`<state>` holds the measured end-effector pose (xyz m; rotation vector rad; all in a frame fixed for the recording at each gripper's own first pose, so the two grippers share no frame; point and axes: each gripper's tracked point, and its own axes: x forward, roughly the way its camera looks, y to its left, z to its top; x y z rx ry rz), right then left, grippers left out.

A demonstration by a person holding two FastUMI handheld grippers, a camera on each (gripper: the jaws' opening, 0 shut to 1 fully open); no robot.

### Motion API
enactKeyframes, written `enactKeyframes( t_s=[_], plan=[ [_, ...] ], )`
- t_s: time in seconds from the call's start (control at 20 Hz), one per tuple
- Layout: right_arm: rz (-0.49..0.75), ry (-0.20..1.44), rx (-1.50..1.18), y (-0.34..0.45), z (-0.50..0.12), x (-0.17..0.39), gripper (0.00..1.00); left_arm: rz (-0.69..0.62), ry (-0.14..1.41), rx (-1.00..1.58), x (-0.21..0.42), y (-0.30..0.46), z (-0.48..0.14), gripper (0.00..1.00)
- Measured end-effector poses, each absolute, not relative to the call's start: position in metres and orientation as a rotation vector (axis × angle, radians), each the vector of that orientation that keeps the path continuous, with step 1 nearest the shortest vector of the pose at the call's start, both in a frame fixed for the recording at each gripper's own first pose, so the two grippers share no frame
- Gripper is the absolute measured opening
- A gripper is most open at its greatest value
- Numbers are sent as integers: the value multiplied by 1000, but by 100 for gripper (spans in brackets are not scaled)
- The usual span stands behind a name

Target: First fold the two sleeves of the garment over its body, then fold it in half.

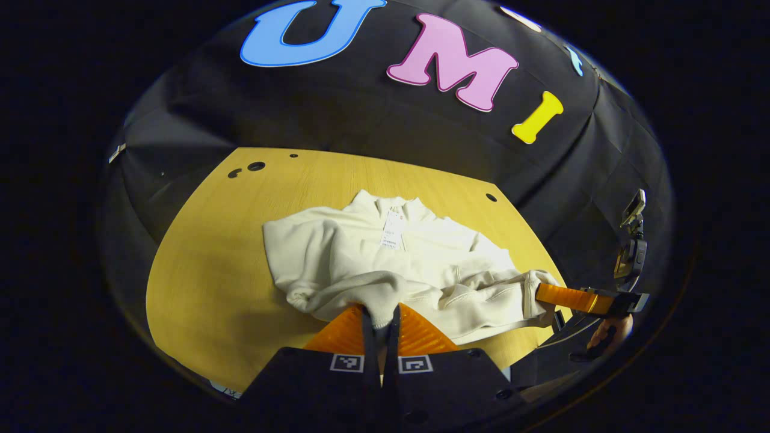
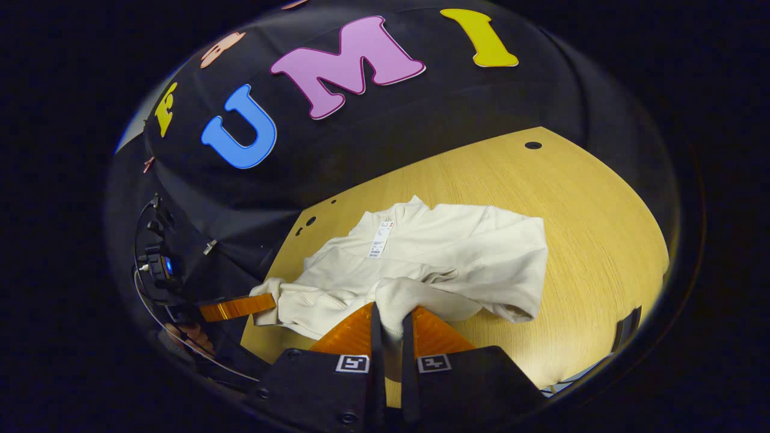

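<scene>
A cream sweatshirt (image 1: 397, 258) lies on the wooden table (image 1: 204, 264), collar toward the booth wall, a paper tag (image 1: 392, 231) at its neck. The left gripper (image 1: 380, 322) pinches a fold of its near edge between both fingers. The right gripper (image 2: 391, 325) likewise clamps the sweatshirt's cloth near the hem.

A cream garment (image 1: 415, 264) with a white tag (image 1: 392, 231) lies on a yellow wood-grain table (image 1: 210, 288).
</scene>
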<state>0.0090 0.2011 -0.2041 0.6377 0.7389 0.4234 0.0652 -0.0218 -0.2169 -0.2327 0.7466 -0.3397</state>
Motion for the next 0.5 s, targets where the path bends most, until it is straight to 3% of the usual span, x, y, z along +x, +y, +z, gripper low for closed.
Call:
enactKeyframes(
  t_s=[0.5],
  plan=[
    [325,719,735,219,-219,109,14,-240,733,-257,159,-27,-234,6]
  ],
)
